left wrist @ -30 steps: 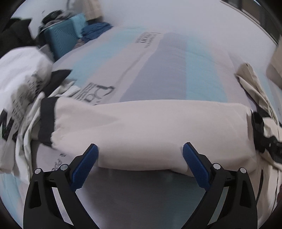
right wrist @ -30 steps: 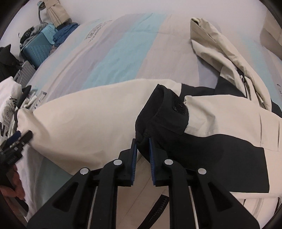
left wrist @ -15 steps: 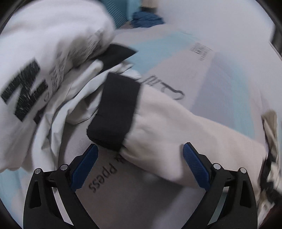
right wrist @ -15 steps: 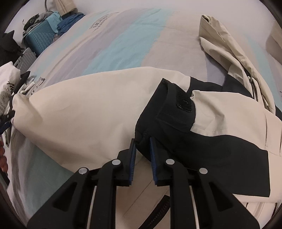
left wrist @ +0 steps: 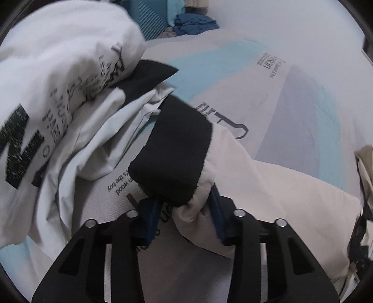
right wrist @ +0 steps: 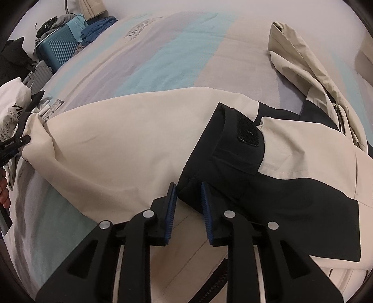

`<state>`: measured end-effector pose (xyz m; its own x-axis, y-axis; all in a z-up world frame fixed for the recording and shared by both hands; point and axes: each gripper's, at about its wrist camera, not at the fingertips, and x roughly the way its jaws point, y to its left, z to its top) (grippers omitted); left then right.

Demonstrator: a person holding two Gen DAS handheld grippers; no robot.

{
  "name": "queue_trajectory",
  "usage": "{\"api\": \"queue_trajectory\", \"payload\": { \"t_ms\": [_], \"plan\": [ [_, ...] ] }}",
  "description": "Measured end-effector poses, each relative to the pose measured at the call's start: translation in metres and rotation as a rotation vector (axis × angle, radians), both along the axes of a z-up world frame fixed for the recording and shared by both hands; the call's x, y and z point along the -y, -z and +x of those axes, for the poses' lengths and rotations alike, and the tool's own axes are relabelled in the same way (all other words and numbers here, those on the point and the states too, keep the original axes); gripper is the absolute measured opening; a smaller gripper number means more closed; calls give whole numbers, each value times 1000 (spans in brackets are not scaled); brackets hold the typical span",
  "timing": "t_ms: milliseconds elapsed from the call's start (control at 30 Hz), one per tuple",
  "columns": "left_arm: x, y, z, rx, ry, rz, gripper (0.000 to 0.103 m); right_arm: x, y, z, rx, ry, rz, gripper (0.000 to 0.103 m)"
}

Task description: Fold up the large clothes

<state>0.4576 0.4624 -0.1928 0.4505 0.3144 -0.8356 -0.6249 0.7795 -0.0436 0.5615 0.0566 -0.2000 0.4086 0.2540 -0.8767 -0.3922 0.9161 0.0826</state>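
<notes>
A cream and black jacket (right wrist: 139, 144) lies across the bed. In the left wrist view its cream sleeve (left wrist: 275, 186) ends in a black cuff (left wrist: 177, 151). My left gripper (left wrist: 184, 209) is shut on the sleeve just behind that cuff. In the right wrist view the other sleeve ends in a black cuff (right wrist: 223, 163) with a velcro patch (right wrist: 248, 132), folded over the jacket body. My right gripper (right wrist: 187, 195) has its jaws slightly parted around the cuff's edge, loosely closed on it. My left gripper shows small at the far left (right wrist: 11, 146).
A white printed garment pile (left wrist: 58, 98) lies left of the sleeve. The bedspread (right wrist: 174, 58) is striped grey, cyan and beige. A teal suitcase (right wrist: 58, 49) and blue clothes (left wrist: 195, 22) sit beyond the bed's far edge. The jacket hood (right wrist: 303, 58) lies at right.
My left gripper swung left to the sleeve's cuff end and closed on it; it was open before. My right gripper's jaws have parted slightly on the black cuff.
</notes>
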Motion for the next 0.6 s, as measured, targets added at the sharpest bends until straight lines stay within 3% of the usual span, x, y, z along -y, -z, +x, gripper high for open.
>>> {"api": "queue_trajectory", "payload": {
  "t_ms": [400, 600],
  "plan": [
    [17, -14, -11, 7, 35, 28, 23, 12, -12, -11, 24, -1, 48, 22],
    [30, -33, -12, 40, 79, 42, 21, 23, -22, -17, 40, 21, 61, 35]
  ]
}}
